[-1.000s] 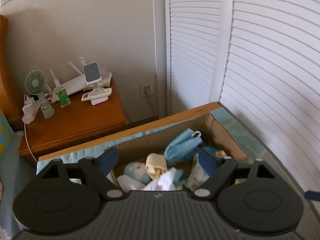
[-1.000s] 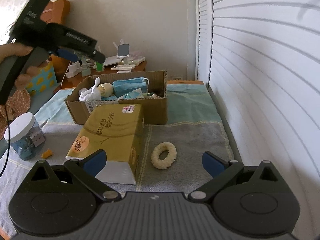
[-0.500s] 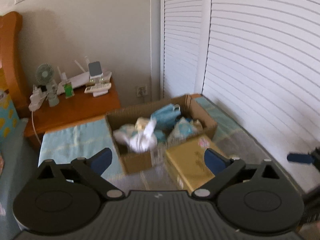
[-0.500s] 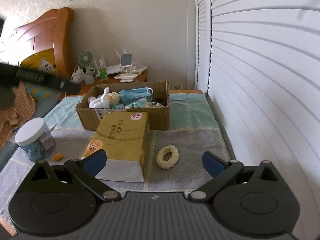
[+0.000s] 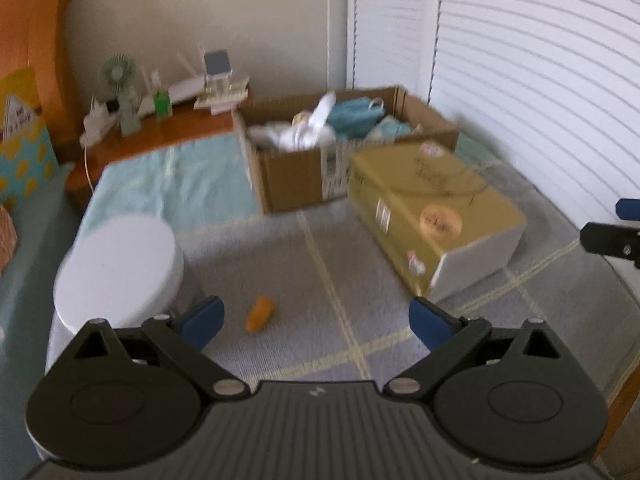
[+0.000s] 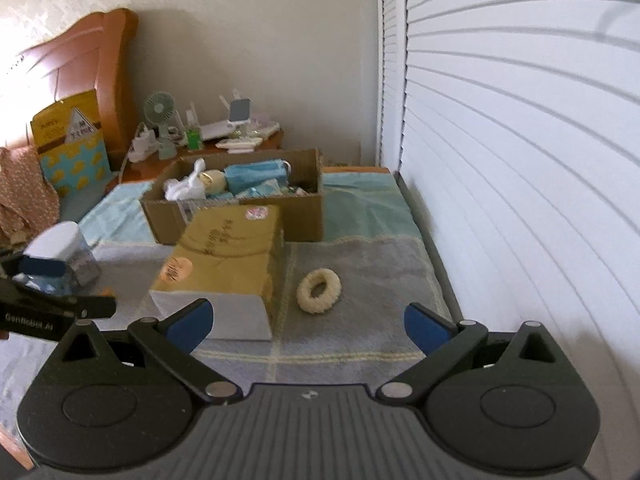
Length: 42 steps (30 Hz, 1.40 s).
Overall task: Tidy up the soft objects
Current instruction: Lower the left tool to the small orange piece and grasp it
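A cardboard box (image 6: 308,216) (image 5: 292,176) at the back holds soft things: blue face masks (image 6: 256,172), a white cloth (image 5: 308,132) and a small doll. A cream fluffy hair ring (image 6: 319,286) lies on the grey blanket, ahead of my open, empty right gripper (image 6: 308,322). A small orange piece (image 5: 260,313) lies on the blanket just ahead of my open, empty left gripper (image 5: 316,320). The left gripper also shows at the left edge of the right wrist view (image 6: 48,300).
A yellow tissue box (image 6: 224,256) (image 5: 436,208) lies in front of the cardboard box. A white-lidded clear jar (image 5: 116,268) (image 6: 60,256) stands at the left. White shutters (image 6: 520,160) line the right side. A wooden nightstand (image 5: 160,140) carries a fan and gadgets.
My left gripper has pulled back from above the cardboard box and come down low over the blanket near the jar and orange piece. The right gripper has drawn back slightly.
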### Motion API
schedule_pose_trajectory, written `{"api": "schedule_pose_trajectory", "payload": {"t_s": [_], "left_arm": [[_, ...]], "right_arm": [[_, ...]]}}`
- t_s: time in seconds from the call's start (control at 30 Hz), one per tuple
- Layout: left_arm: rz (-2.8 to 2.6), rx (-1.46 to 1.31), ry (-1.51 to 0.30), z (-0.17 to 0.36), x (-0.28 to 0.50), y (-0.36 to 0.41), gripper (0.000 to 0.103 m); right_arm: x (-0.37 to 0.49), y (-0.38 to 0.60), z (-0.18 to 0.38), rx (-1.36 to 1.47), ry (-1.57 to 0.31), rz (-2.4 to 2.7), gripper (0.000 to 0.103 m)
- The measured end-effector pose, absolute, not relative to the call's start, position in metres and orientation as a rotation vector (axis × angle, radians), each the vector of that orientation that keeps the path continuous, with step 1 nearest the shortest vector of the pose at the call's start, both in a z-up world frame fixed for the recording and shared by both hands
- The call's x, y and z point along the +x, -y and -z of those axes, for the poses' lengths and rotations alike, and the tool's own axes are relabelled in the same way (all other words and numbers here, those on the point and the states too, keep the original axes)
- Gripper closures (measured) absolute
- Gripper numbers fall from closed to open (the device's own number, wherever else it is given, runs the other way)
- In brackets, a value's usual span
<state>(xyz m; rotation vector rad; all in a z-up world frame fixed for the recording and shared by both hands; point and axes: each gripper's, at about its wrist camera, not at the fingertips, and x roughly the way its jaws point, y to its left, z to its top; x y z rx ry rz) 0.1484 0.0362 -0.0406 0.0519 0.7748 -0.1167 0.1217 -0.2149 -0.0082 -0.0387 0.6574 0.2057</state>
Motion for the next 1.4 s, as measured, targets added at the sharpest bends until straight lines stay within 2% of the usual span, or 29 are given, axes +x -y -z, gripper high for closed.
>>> {"api": "schedule_pose_trajectory", "payload": {"t_s": [0.5, 1.03, 1.13, 1.2, 1.23, 1.3, 1.4], "left_arm": [[0.119, -0.094, -0.831, 0.068, 0.158, -0.043, 0.005], [0.042, -0.099, -0.816, 0.074, 0.178, -0.045, 0.005], [0.010, -0.086, -0.803, 0.075, 0.178, -0.044, 0.010], [-0.016, -0.055, -0.792, 0.076, 0.176, -0.041, 0.021], [-0.025, -0.043, -0.786, 0.076, 0.176, -0.040, 0.023], [-0.030, -0.050, -0.776, 0.074, 0.175, -0.040, 0.034], [-0.046, -0.057, -0.758, 0.074, 0.176, -0.041, 0.046]], "right_arm": [[0.139, 0.219, 0.034, -0.066, -0.727, -0.161, 0.000], [0.148, 0.223, 0.042, -0.059, -0.751, -0.146, 0.000], [0.149, 0.221, 0.044, -0.066, -0.755, -0.149, 0.000], [0.149, 0.220, 0.045, -0.069, -0.758, -0.154, 0.000], [0.149, 0.220, 0.045, -0.071, -0.758, -0.154, 0.000], [0.149, 0.219, 0.045, -0.073, -0.757, -0.156, 0.000], [0.150, 0.220, 0.045, -0.074, -0.757, -0.158, 0.000]]}}
